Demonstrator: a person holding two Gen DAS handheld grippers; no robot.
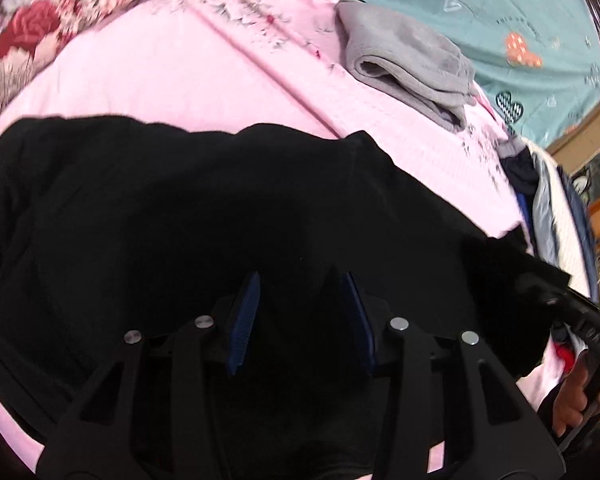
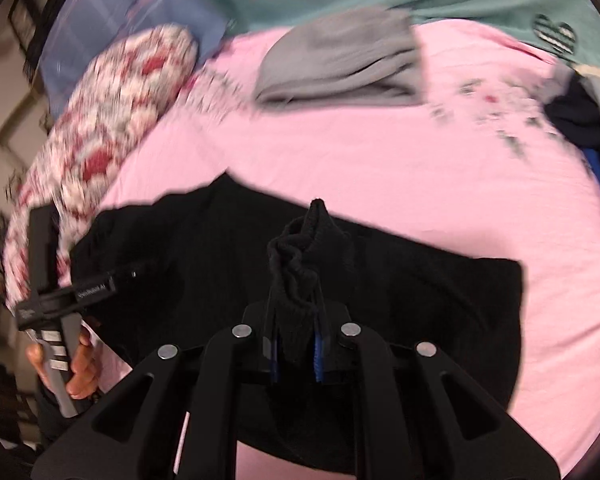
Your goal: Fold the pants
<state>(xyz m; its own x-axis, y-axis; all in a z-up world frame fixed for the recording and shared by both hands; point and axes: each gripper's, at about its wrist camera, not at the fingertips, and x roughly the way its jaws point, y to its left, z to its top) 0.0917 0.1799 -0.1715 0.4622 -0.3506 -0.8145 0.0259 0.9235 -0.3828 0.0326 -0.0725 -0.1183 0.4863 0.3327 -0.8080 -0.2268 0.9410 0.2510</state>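
Note:
Black pants lie spread on a pink bed sheet. My left gripper hovers over them with its blue pads apart; dark cloth lies beneath, and nothing shows pinched between the pads. In the right wrist view the pants stretch across the sheet. My right gripper is shut on a bunched ribbed edge of the pants, which stands up from its fingers. The other gripper shows at the left, held by a hand.
A folded grey garment rests at the far side of the sheet. A floral quilt lies to the left, a teal blanket behind. A pile of clothes sits at the right edge.

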